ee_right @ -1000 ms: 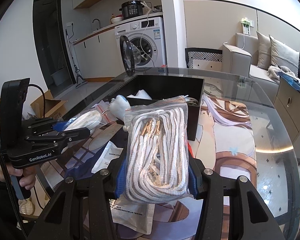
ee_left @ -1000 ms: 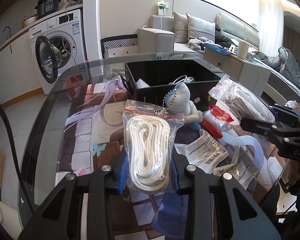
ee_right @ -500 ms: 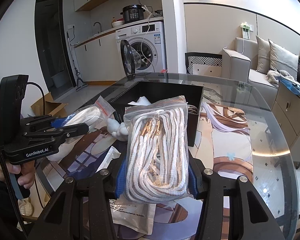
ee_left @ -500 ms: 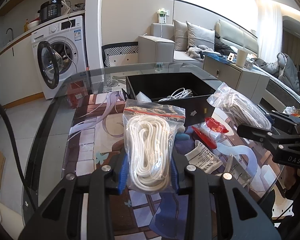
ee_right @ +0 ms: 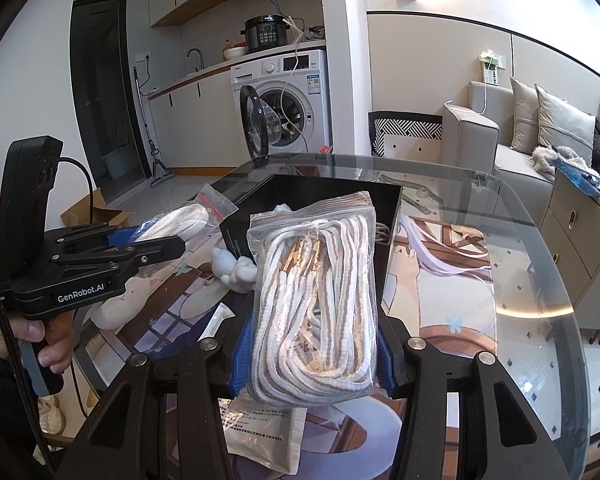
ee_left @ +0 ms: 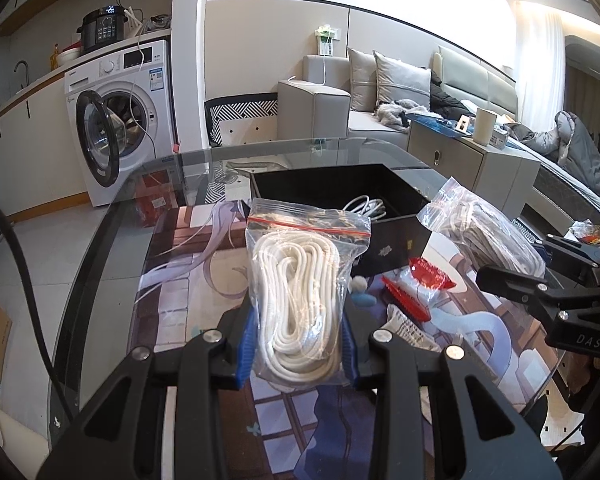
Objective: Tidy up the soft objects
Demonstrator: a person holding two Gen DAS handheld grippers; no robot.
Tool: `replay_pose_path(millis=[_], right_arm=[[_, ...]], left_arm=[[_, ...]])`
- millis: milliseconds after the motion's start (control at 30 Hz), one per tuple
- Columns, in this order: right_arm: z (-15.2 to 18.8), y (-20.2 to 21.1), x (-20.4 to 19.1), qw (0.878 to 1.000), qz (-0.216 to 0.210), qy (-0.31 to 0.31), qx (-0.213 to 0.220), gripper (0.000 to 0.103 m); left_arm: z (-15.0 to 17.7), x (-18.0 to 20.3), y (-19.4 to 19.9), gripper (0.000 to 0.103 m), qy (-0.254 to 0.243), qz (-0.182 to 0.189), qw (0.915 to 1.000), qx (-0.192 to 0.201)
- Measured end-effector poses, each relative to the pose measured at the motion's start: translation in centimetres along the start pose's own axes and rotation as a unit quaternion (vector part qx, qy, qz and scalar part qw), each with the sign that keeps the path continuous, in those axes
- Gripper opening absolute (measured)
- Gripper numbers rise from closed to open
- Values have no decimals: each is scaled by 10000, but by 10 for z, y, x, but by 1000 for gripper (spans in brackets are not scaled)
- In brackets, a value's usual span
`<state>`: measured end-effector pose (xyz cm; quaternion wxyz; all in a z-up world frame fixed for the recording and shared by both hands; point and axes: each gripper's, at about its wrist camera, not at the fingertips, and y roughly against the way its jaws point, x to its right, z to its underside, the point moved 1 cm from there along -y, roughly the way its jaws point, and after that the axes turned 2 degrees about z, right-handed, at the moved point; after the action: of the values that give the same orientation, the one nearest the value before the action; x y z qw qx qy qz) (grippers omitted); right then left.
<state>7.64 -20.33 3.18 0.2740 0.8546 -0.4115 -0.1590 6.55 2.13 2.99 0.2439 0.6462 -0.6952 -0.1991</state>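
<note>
Two fisheye views look forward along a pair of hand-held grippers over a round glass tabletop (ee_left: 112, 248) laid on an illustrated mat.

The left hand-held gripper (ee_left: 298, 340) is closed on a clear zip bag of white cord (ee_left: 300, 300). Its blue pads press the bag's lower sides, and the bag stands upright between the fingers with its red seal at the top. The bag is held above the tabletop, just in front of a black box (ee_left: 396, 240) whose near corner points toward the camera. A white cable lies coiled inside the box.

The right hand-held gripper (ee_right: 312, 360) is closed on a second, fuller bag of striped cord (ee_right: 320, 300), white and tan with metal tips. This bag is also upright, leaning slightly, in front of the same black box (ee_right: 392, 208).

In the left view, the right hand-held gripper and its striped bag appear at the right edge, beside the box. In the right view, the left hand-held gripper appears at the left edge, with a person's fingers (ee_right: 54, 354) wrapped round its handle.

On the tabletop near the box lie a small white plush (ee_right: 236, 270), a red-labelled packet (ee_left: 424, 284) and a printed paper bag (ee_right: 260, 436).

Behind the tabletop stand a washing machine (ee_left: 120, 92) with its door open and a grey sofa (ee_left: 340, 100).
</note>
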Motion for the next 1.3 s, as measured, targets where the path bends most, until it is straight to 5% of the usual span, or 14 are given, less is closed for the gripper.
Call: replay_pose_path(millis=[567, 1300], right_arm=[[-34, -5, 7, 9998, -55, 184, 113, 50], [-58, -60, 33, 9991, -76, 115, -409, 50]], left_arm=[[-31, 8, -19, 33, -40, -77, 9998, 151], [-66, -2, -73, 33, -3, -94, 10000, 21]])
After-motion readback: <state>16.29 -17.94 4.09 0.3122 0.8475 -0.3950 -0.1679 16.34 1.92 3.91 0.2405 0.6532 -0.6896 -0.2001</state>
